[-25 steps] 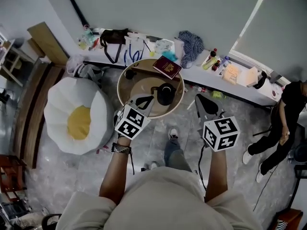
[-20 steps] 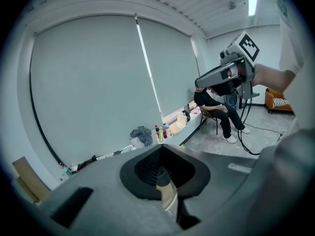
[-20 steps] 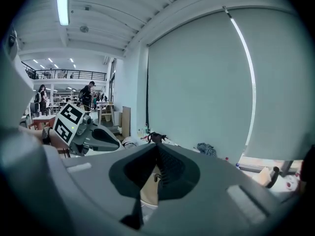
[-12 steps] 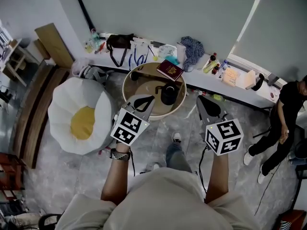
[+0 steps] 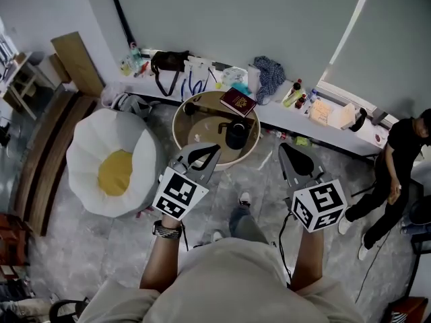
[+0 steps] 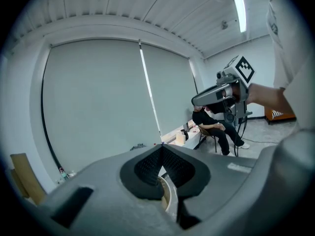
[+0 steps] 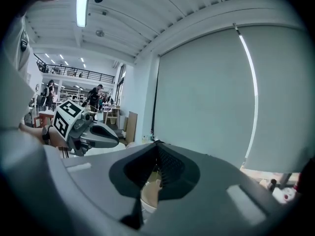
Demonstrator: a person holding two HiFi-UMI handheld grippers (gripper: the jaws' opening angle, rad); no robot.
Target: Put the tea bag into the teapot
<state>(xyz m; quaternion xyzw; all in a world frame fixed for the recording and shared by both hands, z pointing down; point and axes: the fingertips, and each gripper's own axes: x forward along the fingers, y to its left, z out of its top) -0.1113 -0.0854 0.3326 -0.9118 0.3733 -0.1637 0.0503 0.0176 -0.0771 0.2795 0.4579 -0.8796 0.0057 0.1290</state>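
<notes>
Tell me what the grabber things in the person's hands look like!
The left gripper and right gripper are grey and beak-shaped, with black ridged pads. Each carries a white cube with black square markers. A black cable hangs from the right one. The person wears a pale shirt and a dark wristband.

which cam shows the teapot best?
Head view: the black teapot stands whole on the round table. Both gripper views point at the blind; only a sliver of table rim shows between their jaws, no teapot.
</notes>
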